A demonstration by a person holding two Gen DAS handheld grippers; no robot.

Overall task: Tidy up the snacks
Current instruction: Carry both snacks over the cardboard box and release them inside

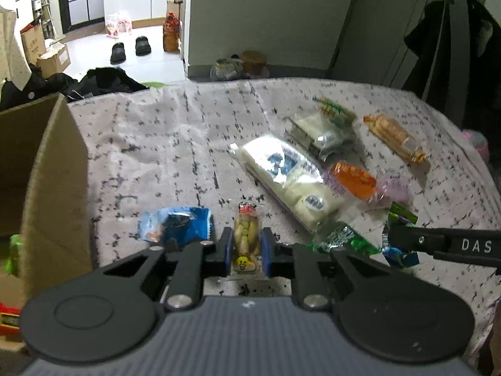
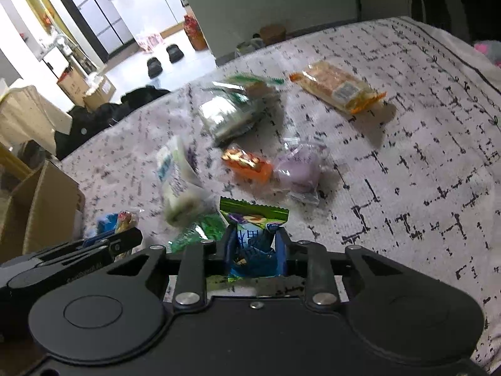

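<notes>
Snack packets lie on a patterned cloth (image 1: 175, 144). My left gripper (image 1: 246, 250) is shut on a small yellow snack pack with a red top and a smiley face (image 1: 247, 235). A blue packet (image 1: 178, 227) lies just left of it. My right gripper (image 2: 255, 250) is shut on a green-and-blue packet (image 2: 253, 232); it enters the left wrist view at the right (image 1: 407, 241). A long white pack (image 1: 288, 175), an orange packet (image 1: 353, 180), a purple one (image 2: 297, 166), a silver-green one (image 2: 228, 116) and a clear biscuit pack (image 2: 341, 91) lie beyond.
An open cardboard box (image 1: 53, 169) stands at the left edge of the cloth, also in the right wrist view (image 2: 40, 210). Dark clothes (image 1: 103, 83), shoes (image 1: 130, 48) and boxes lie on the floor behind. A grey wall (image 1: 266, 15) stands at the back.
</notes>
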